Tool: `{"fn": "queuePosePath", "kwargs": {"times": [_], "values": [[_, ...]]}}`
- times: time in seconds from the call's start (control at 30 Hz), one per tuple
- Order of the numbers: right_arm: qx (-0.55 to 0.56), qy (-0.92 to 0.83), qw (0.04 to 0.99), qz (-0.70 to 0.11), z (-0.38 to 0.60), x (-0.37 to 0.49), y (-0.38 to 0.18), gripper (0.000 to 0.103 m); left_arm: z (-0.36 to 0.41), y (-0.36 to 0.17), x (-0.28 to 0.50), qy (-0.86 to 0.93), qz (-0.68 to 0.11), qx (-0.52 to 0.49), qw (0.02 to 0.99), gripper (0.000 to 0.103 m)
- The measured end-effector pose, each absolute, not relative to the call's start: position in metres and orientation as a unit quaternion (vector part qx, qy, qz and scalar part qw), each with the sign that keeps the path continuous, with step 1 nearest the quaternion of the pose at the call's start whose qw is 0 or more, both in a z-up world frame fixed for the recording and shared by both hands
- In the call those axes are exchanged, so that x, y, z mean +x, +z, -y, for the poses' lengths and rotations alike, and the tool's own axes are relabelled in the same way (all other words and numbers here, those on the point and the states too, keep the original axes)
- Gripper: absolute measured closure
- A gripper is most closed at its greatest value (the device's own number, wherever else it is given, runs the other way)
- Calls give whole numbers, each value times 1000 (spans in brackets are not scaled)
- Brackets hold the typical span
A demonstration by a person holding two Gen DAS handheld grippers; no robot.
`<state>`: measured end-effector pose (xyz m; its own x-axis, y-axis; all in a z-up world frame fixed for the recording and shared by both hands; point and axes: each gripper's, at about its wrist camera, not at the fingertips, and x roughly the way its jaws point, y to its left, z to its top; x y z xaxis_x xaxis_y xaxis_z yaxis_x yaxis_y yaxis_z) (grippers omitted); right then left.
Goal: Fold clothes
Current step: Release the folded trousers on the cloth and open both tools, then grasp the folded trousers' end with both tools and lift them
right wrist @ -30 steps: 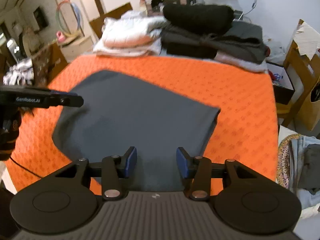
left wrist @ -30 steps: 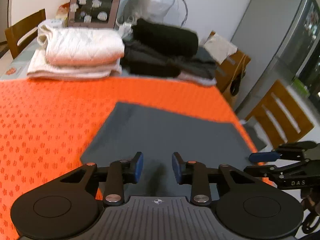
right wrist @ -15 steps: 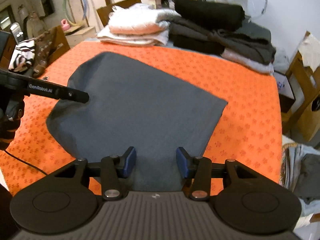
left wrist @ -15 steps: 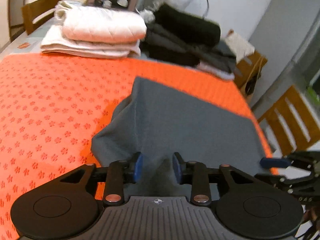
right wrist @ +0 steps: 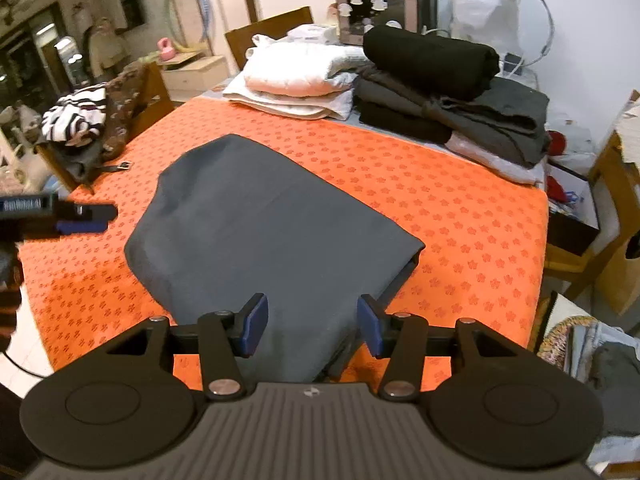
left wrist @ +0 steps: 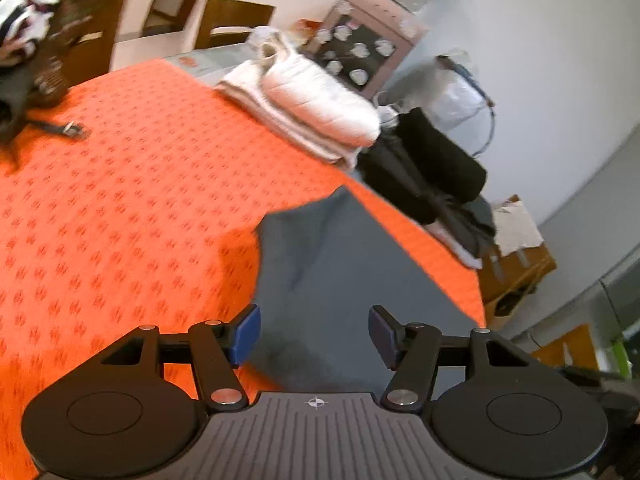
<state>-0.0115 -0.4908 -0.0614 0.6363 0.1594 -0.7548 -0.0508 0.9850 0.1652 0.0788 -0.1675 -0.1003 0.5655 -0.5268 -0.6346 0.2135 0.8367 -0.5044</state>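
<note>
Left gripper (left wrist: 314, 330) stands with its jaws spread wide and empty, low over the near left edge of the grey garment (right wrist: 264, 236); the right gripper (right wrist: 312, 320) is likewise spread and empty over the near right edge. Both are placed at the near hem, which would suit either a release or a fresh grasp there. The garment lies on the orange desk (right wrist: 460, 208), mostly flat, with a second layer showing along its right edge, so it appears folded at least once; its left corner is rumpled. Beyond it, a white stack (right wrist: 296, 80) and a dark stack (right wrist: 444, 92) of folded clothes sit at the far edge. Compared with half a second ago, both jaw pairs have widened markedly, and the left view has swung leftward, showing more bare cloth.
</note>
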Motion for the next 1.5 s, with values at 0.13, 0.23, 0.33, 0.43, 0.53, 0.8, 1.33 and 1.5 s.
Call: {"fn": "queuePosePath", "kwargs": {"times": [0.13, 0.23, 0.33, 0.43, 0.53, 0.8, 1.33, 1.5], "values": [[57, 103, 900, -420, 511, -11, -57, 38, 169, -106, 53, -170, -420, -204, 868, 38], [44, 149, 895, -418, 527, -8, -54, 34, 179, -107, 27, -124, -418, -225, 871, 37], [28, 202, 886, -416, 544, -2, -53, 28, 194, -105, -4, -80, -410, -245, 875, 37], [12, 247, 876, -415, 557, 5, -53, 27, 212, -105, -31, -46, -401, -265, 876, 36], [-6, 272, 864, -424, 565, 12, -55, 27, 229, -106, -50, -33, -402, -285, 870, 36], [-16, 308, 843, -440, 574, 38, -52, 26, 262, -120, -57, -49, -406, -307, 859, 34], [-15, 439, 776, -453, 566, 179, -109, 15, 292, -144, -11, 36, -414, -308, 856, 34], [1, 480, 743, -467, 559, 228, -133, 13, 305, -146, 5, 66, -420, -315, 848, 34]]}}
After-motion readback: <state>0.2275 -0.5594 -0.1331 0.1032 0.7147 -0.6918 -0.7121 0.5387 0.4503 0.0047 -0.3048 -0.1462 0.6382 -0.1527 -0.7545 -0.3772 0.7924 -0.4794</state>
